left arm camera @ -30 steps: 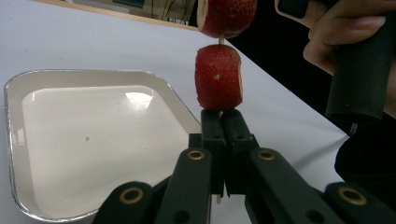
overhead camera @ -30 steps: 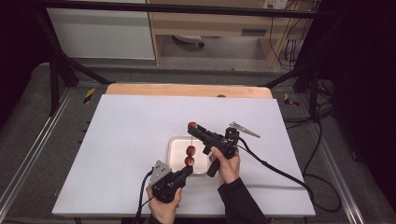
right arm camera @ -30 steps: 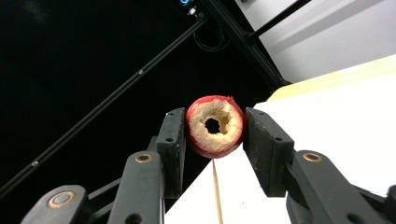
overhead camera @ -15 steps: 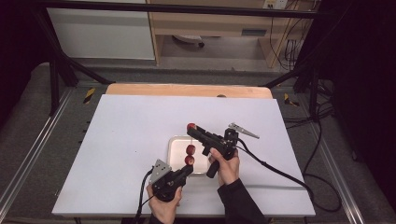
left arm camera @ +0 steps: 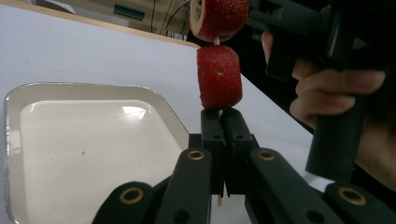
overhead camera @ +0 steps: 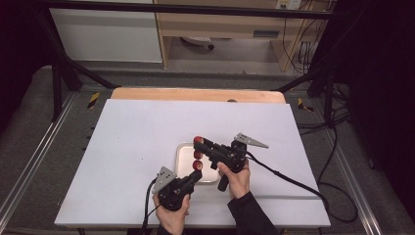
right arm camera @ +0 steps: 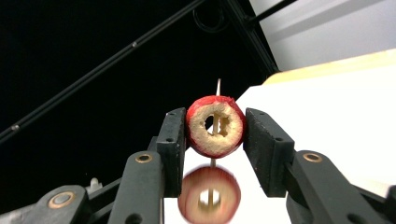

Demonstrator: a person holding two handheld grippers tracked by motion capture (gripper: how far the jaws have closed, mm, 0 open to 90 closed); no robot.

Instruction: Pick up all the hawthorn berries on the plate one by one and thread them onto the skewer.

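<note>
Skewer (left arm camera: 218, 111) assembly, seen at lower centre of the high view above a shallow metal tray (overhead camera: 182, 154) on the white table (overhead camera: 127, 147). Left gripper (overhead camera: 193, 177): jaws fully closed on the thin wooden stick, which stands upright between them in the left gripper view. One red fruit slice (left arm camera: 219, 77) sits on the stick just above the jaw tips. Right gripper (overhead camera: 198, 142): jaws part-closed, pressing both sides of a second, cored upper slice (right arm camera: 215, 126), with the stick's point (right arm camera: 218, 86) showing through and past its central hole. A third red piece (overhead camera: 197, 166) shows by the left jaws in the high view; whether it is on the stick cannot be told.

Handling, as judged: slices look light, soft and moist, so likely to crush or split under a hard squeeze; best held across the rind. The stick looks thin and snappable; best held low, close beneath the fruit.
</note>
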